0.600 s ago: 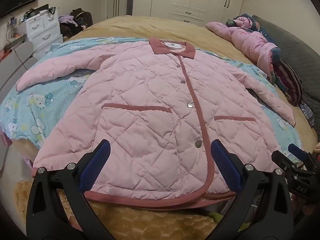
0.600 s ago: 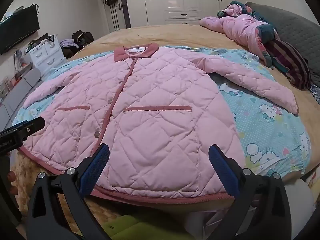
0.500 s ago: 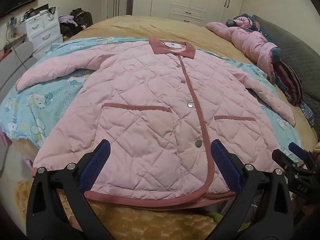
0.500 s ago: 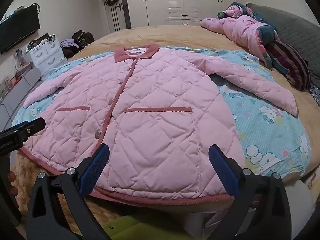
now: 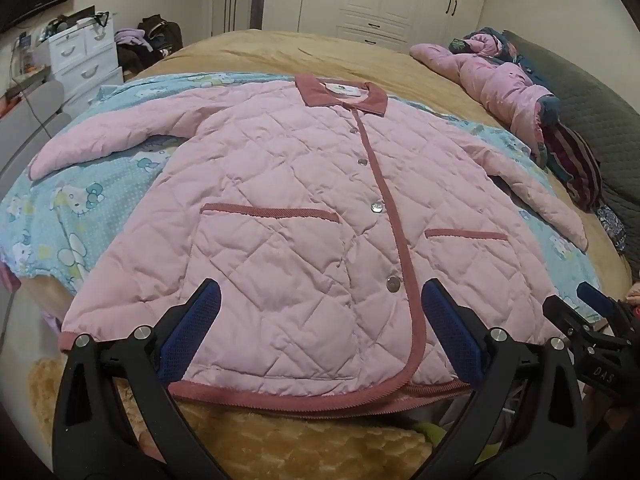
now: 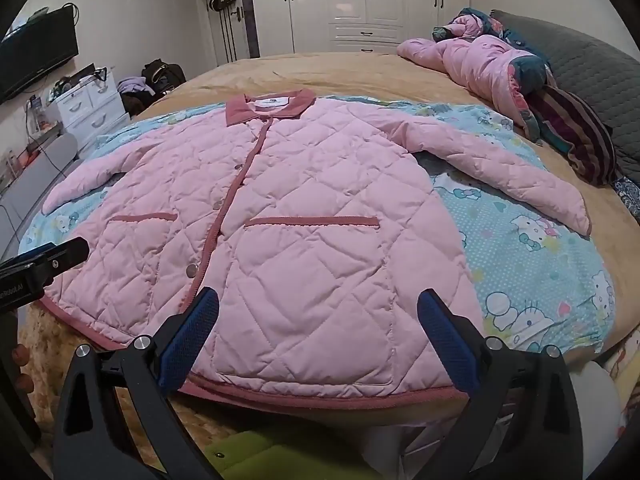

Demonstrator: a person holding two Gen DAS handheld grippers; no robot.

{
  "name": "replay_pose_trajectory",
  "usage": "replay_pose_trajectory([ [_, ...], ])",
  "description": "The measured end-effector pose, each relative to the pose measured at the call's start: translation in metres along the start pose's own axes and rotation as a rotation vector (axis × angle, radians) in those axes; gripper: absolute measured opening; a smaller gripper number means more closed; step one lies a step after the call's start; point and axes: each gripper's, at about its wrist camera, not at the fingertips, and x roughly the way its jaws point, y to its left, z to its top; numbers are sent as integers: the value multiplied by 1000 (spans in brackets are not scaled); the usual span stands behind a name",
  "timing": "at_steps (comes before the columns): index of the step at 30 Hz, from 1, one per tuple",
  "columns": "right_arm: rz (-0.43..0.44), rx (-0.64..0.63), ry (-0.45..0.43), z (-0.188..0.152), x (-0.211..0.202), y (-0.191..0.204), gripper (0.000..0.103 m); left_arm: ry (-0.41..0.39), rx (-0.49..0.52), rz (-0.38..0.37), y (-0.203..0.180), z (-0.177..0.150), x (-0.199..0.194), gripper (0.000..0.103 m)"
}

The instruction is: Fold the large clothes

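- Bedroom with a bed [image 5: 280, 48]: the pink quilted jacket [image 5: 304, 216] lies flat, buttoned, sleeves spread, on a cartoon-print sheet [image 6: 520, 264].
- No fold is made yet; everything is left.
- Left tongs [image 5: 320, 320] and right tongs [image 6: 318, 322] stand wide, empty, above the hem.

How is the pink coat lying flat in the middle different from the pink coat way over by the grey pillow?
The quilted pink jacket with the dark rose collar lies spread flat, sleeves out; the puffy pink coat is crumpled in a heap. The jacket rests on the blue cartoon-print sheet near the bed's edge; the coat sits on the tan bedspread farther back. The jacket is buttoned shut; the coat's front is hidden. Both are pink and padded.
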Motion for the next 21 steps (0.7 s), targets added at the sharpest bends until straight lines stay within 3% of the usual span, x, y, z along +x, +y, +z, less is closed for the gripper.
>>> replay_pose_trajectory([
  [21,6,2,-8,-1,-3,4,99,-7,-2,-5,1,0,-3,94],
])
